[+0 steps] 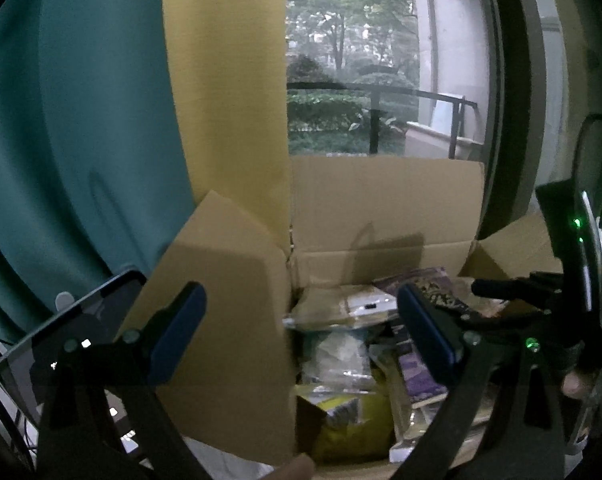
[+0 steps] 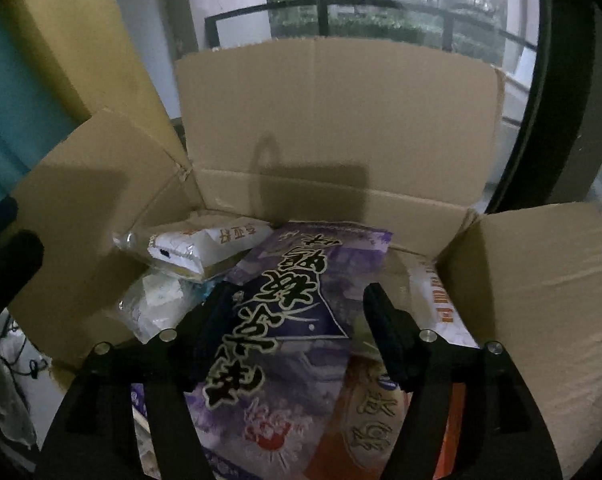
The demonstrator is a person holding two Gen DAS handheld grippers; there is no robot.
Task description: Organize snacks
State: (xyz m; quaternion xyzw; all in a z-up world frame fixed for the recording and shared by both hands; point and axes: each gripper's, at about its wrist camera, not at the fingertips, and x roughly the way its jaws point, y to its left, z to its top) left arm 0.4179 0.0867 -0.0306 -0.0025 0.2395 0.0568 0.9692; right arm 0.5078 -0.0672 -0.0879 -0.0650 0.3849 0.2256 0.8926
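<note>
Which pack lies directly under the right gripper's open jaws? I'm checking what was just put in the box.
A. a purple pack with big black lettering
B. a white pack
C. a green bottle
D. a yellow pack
A: in the right wrist view the right gripper stands open over the purple pack, which lies on top of the other snacks in the cardboard box.

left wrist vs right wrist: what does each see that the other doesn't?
Left wrist only: tablet screen, yellow packet, open left gripper, and the right gripper from the side. Right wrist only: orange packet, right gripper open astride the purple packet. Both: cardboard box, white packet, the purple packet.
</note>
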